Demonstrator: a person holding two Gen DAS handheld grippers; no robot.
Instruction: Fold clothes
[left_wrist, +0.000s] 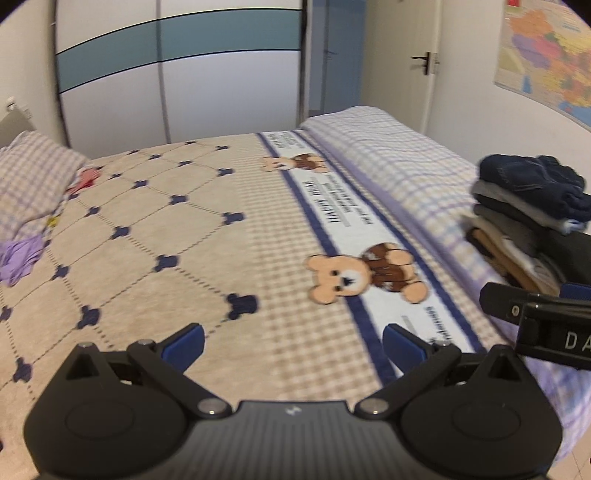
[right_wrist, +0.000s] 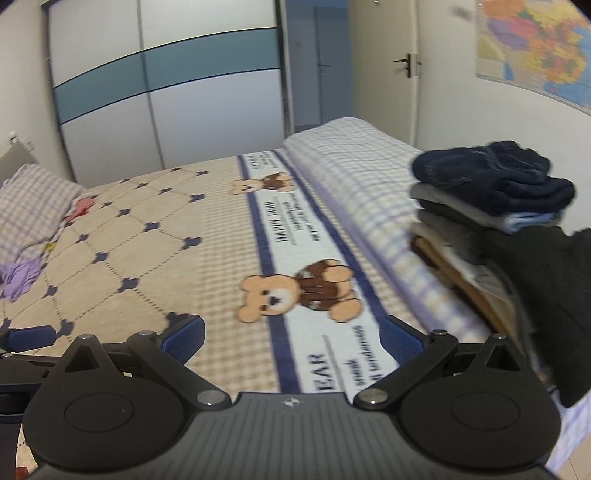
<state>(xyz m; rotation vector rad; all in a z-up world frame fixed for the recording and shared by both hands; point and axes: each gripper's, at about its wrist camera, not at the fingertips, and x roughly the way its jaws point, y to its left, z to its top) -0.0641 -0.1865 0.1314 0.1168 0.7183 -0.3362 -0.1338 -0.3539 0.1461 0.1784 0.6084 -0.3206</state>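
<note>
Here both tools (left_wrist: 293, 345) (right_wrist: 293, 339) gape empty over the bed (left_wrist: 177, 236); folded stack (right_wrist: 491, 206) right.

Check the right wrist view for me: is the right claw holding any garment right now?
No, the right claw is wide open with only the bedspread showing between its fingers, and the folded stack sits apart at right.

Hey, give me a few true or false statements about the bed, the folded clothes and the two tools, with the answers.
1. Both tools, left tool and right tool, are open and empty. True.
2. The stack of folded clothes has a dark navy garment on top. True.
3. The stack sits on the left side of the bed. False: it sits on the right, by the checked quilt.
4. The blanket shows cats. False: it shows teddy bears.
</note>
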